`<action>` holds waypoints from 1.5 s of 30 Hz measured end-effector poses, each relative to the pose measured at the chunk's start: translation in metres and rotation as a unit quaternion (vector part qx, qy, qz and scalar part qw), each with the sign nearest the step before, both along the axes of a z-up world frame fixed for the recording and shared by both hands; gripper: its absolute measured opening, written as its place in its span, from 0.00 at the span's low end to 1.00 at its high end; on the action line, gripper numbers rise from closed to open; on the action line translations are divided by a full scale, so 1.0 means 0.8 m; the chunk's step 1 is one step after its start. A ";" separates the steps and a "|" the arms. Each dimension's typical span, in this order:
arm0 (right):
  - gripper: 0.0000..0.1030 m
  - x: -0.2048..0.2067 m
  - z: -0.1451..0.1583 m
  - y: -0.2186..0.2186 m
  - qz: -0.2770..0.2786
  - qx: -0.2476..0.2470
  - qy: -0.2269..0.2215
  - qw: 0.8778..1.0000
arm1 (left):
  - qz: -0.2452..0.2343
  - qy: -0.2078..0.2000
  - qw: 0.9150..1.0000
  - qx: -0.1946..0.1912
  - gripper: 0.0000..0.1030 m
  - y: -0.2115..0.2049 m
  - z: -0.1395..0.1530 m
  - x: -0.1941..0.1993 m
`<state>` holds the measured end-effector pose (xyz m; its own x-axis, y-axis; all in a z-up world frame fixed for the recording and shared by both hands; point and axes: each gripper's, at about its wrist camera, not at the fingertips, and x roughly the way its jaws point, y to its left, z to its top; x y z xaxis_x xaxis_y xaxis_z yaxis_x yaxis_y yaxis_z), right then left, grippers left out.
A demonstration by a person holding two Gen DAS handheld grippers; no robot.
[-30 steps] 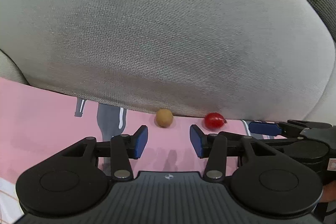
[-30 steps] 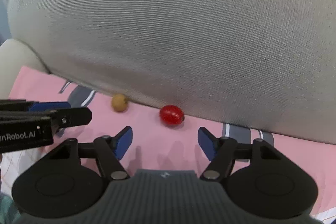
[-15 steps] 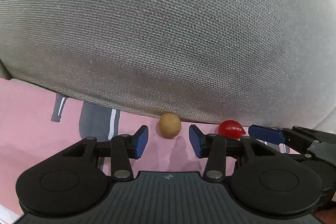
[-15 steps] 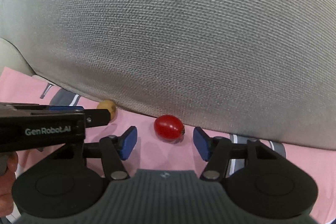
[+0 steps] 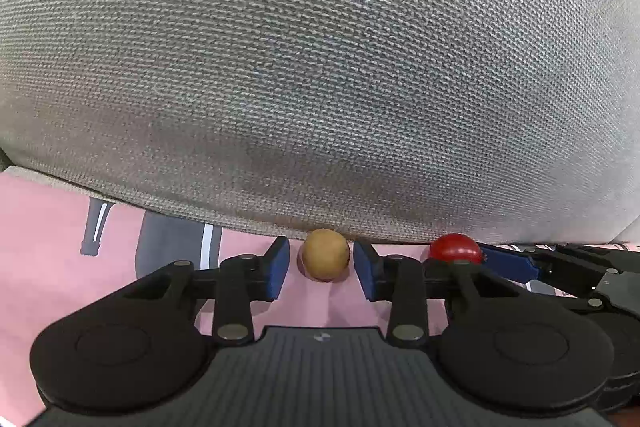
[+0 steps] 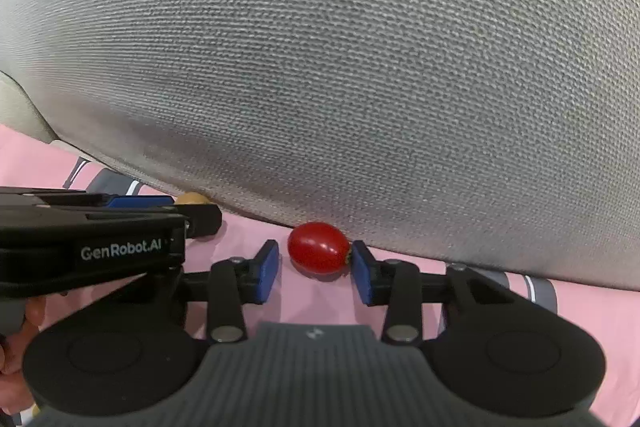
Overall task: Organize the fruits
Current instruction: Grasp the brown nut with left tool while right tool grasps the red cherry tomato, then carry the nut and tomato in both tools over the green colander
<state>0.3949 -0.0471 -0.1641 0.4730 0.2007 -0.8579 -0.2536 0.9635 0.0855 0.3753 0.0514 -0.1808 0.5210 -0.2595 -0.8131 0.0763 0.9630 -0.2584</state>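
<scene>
Both wrist views look down at a pink cloth [image 5: 48,251] printed with grey shapes, lying in front of a large grey woven cushion [image 5: 320,67] that fills the upper two thirds of each frame.

In the left wrist view, the left gripper [image 5: 321,263] sits at lower centre. Its blue-padded fingers [image 5: 278,267] have just been closing and now stand narrow around a small round tan fruit [image 5: 325,254], which rests on the cloth against the cushion's lower edge. A thin gap shows on each side, so the pads do not yet press it.

In the right wrist view, the right gripper [image 6: 314,269] is at lower centre. Its fingers [image 6: 266,269] have also just been closing around a red cherry tomato [image 6: 319,247] on the cloth. The right-hand pad touches the tomato's stem end; the left-hand pad stands slightly clear.

The left gripper's black body crosses the left edge of that view, with part of a hand [image 6: 34,311] beneath it.
</scene>
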 end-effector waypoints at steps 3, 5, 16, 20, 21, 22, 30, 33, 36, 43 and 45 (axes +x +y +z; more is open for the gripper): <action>0.30 0.001 -0.003 -0.003 -0.004 0.005 0.001 1.000 | 0.000 -0.001 1.000 0.003 0.35 -0.008 -0.007 0.008; 0.30 -0.002 0.000 -0.008 -0.004 0.007 0.001 1.000 | 0.001 -0.001 1.000 0.002 0.30 -0.014 -0.010 0.014; 0.29 -0.008 0.005 -0.022 -0.003 0.019 0.002 1.000 | 0.003 -0.009 1.000 -0.001 0.27 0.002 -0.003 -0.003; 0.29 -0.014 0.016 -0.023 0.003 0.030 0.001 1.000 | 0.007 -0.013 1.000 -0.006 0.27 0.003 0.010 -0.019; 0.29 -0.017 0.019 -0.023 0.003 0.035 0.002 0.999 | 0.007 -0.017 1.000 -0.004 0.27 0.003 0.015 -0.024; 0.29 -0.019 0.022 -0.023 0.004 0.040 0.002 0.999 | 0.008 -0.021 1.000 0.000 0.27 0.004 0.020 -0.028; 0.29 -0.048 0.052 -0.029 0.018 0.051 -0.010 0.999 | 0.010 -0.035 0.999 0.015 0.27 0.007 0.059 -0.070; 0.29 -0.067 0.064 -0.034 0.032 0.051 -0.018 0.998 | 0.012 -0.037 0.999 0.023 0.27 0.008 0.072 -0.085; 0.29 -0.090 0.077 -0.041 0.045 0.046 -0.028 0.998 | 0.011 -0.038 0.999 0.024 0.27 0.008 0.085 -0.100; 0.29 -0.171 0.109 -0.056 0.065 0.043 -0.046 0.996 | -0.020 -0.058 0.998 0.026 0.27 -0.005 0.120 -0.158; 0.29 -0.188 0.113 -0.062 0.067 0.044 -0.049 0.996 | -0.032 -0.064 0.997 0.028 0.27 -0.011 0.125 -0.176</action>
